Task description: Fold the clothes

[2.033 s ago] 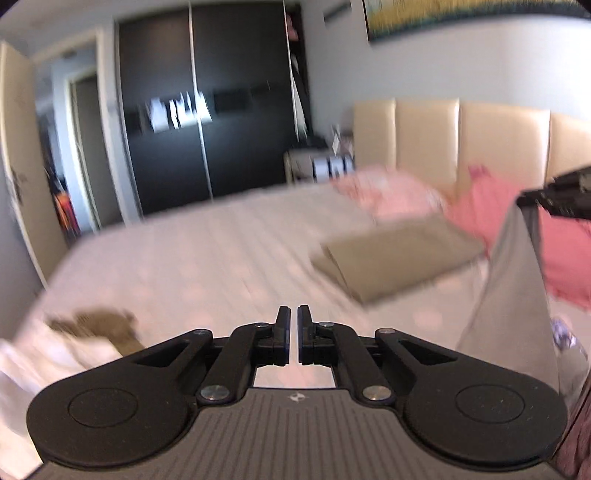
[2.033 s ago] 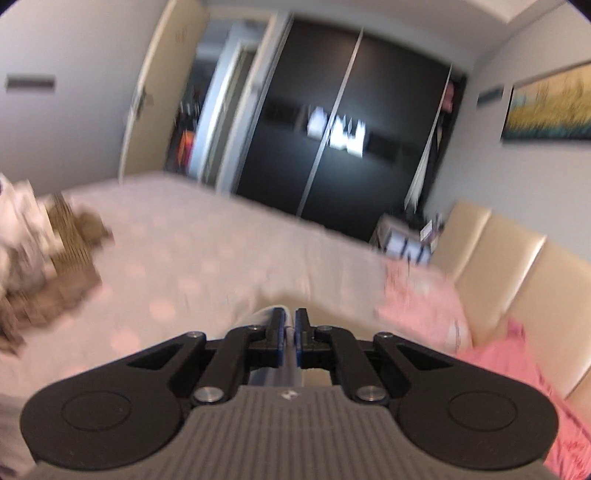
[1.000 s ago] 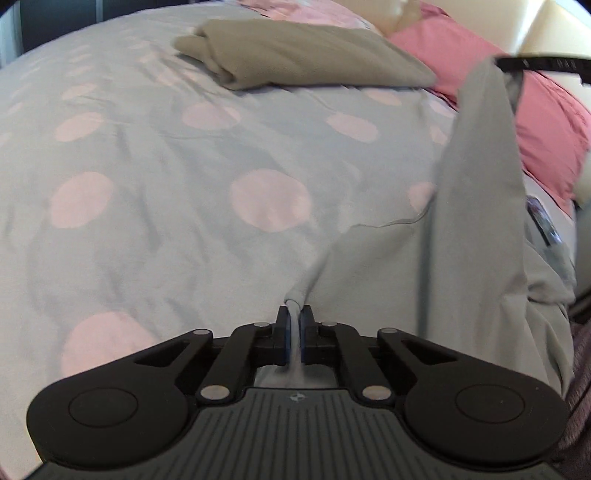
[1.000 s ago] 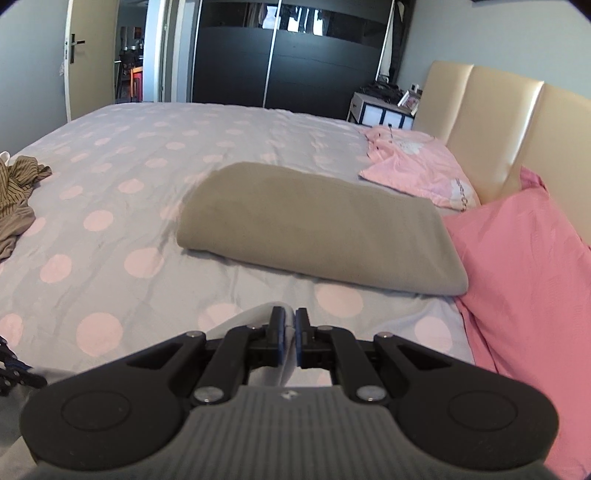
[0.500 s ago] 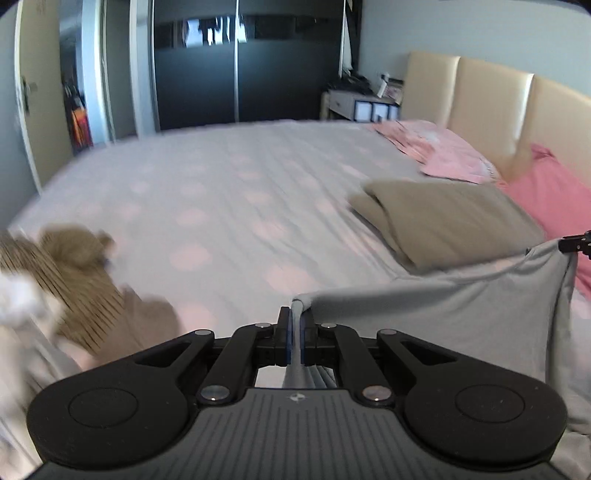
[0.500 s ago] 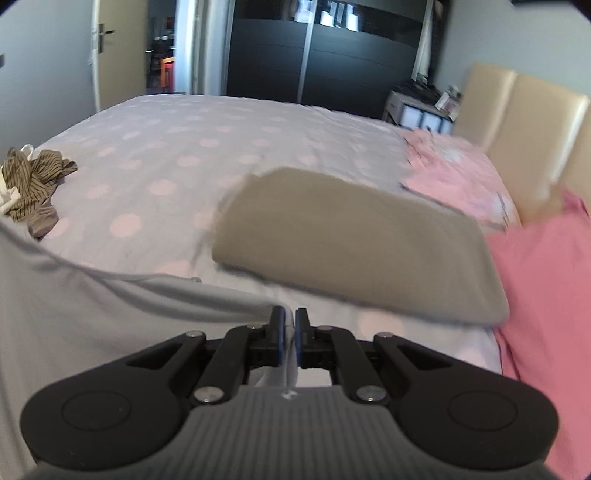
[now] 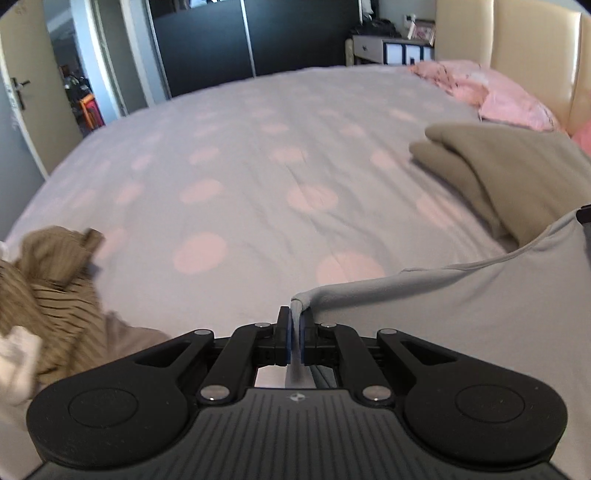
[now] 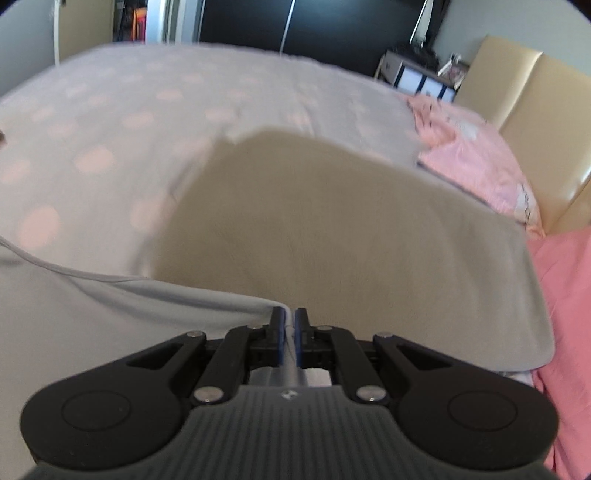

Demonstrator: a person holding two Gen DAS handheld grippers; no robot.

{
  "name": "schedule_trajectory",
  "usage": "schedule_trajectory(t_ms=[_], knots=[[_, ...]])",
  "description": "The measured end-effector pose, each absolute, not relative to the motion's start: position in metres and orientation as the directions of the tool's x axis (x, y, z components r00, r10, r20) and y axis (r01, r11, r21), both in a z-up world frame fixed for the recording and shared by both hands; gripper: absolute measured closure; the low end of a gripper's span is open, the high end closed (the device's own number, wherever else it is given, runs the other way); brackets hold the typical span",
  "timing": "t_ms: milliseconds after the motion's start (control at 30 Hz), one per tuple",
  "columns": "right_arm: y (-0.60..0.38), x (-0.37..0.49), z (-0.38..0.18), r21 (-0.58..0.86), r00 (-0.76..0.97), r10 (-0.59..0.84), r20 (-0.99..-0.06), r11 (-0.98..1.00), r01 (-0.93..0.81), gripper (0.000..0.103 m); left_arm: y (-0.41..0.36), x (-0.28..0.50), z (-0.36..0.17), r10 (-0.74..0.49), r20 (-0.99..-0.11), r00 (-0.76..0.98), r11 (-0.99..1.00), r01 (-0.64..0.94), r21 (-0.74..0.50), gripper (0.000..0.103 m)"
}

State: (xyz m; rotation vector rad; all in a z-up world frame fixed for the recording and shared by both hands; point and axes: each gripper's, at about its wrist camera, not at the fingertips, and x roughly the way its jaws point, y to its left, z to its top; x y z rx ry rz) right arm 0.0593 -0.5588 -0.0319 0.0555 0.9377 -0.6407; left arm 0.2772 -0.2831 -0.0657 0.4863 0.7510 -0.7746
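A light grey garment (image 7: 461,306) hangs stretched between my two grippers above the bed. My left gripper (image 7: 294,321) is shut on one corner of it, and the cloth's top edge runs off to the right, where the tip of the other gripper (image 7: 584,213) shows. In the right wrist view my right gripper (image 8: 289,323) is shut on the opposite corner, and the grey garment (image 8: 110,314) spreads to the left. A folded beige garment (image 8: 332,240) lies on the bed just beyond the right gripper.
The bed (image 7: 240,155) has a grey cover with pink dots. A crumpled brown striped garment (image 7: 48,280) lies at its left near edge. Pink pillows (image 7: 491,92) rest by the cream headboard (image 8: 535,107). A dark wardrobe (image 7: 258,33) and a doorway stand beyond.
Both grippers have swung apart and spread the grey garment wide between them. The right gripper has come lower and closer over the folded beige garment; the left view now tips further down onto the bed.
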Motion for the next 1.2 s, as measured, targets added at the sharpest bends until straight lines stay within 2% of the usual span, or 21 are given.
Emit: schedule_trajectory(t_ms=[200, 267, 333, 400, 433, 467, 500, 767, 833, 933, 1200], knots=[[-0.583, 0.065, -0.078, -0.199, 0.371, -0.458, -0.808, 0.805, 0.559, 0.097, -0.295, 0.278, -0.107, -0.423, -0.792, 0.440, 0.601, 0.791, 0.119, 0.098], [-0.585, 0.066, -0.087, -0.192, 0.368, -0.445, -0.816, 0.809, 0.555, 0.097, -0.295, 0.279, -0.114, -0.416, -0.799, 0.435, 0.606, 0.787, 0.113, 0.088], [-0.587, 0.065, -0.094, -0.173, 0.368, -0.430, -0.825, 0.811, 0.559, 0.094, -0.295, 0.279, -0.118, -0.413, -0.801, 0.433, 0.614, 0.782, 0.107, 0.084], [-0.588, 0.062, -0.093, -0.152, 0.380, -0.420, -0.824, 0.811, 0.565, 0.091, -0.292, 0.275, -0.114, -0.419, -0.798, 0.434, 0.615, 0.782, 0.103, 0.073], [-0.588, 0.059, -0.092, -0.145, 0.384, -0.415, -0.825, 0.811, 0.566, 0.080, -0.288, 0.273, -0.109, -0.426, -0.792, 0.437, 0.615, 0.782, 0.101, 0.062], [-0.588, 0.056, -0.089, -0.145, 0.382, -0.415, -0.825, 0.811, 0.567, 0.071, -0.282, 0.269, -0.102, -0.438, -0.784, 0.441, 0.613, 0.784, 0.099, 0.056], [-0.586, 0.051, -0.083, -0.147, 0.386, -0.419, -0.822, 0.811, 0.566, 0.057, -0.276, 0.265, -0.095, -0.450, -0.776, 0.442, 0.610, 0.787, 0.095, 0.056], [-0.546, -0.035, -0.033, -0.108, 0.448, -0.383, -0.808, 0.844, 0.526, 0.057, -0.201, 0.214, -0.044, -0.467, -0.796, 0.385, 0.589, 0.807, 0.045, 0.055], [-0.537, -0.060, -0.029, -0.097, 0.443, -0.374, -0.814, 0.841, 0.532, 0.059, -0.182, 0.196, -0.039, -0.458, -0.803, 0.381, 0.581, 0.812, 0.054, 0.052], [-0.525, -0.099, -0.026, -0.088, 0.424, -0.366, -0.828, 0.834, 0.545, 0.059, -0.156, 0.173, -0.039, -0.421, -0.821, 0.387, 0.582, 0.809, 0.083, 0.052], [-0.500, -0.198, -0.041, -0.006, 0.380, -0.302, -0.874, 0.790, 0.613, 0.067, -0.097, 0.132, -0.061, -0.354, -0.878, 0.322, 0.623, 0.782, 0.035, 0.052]])
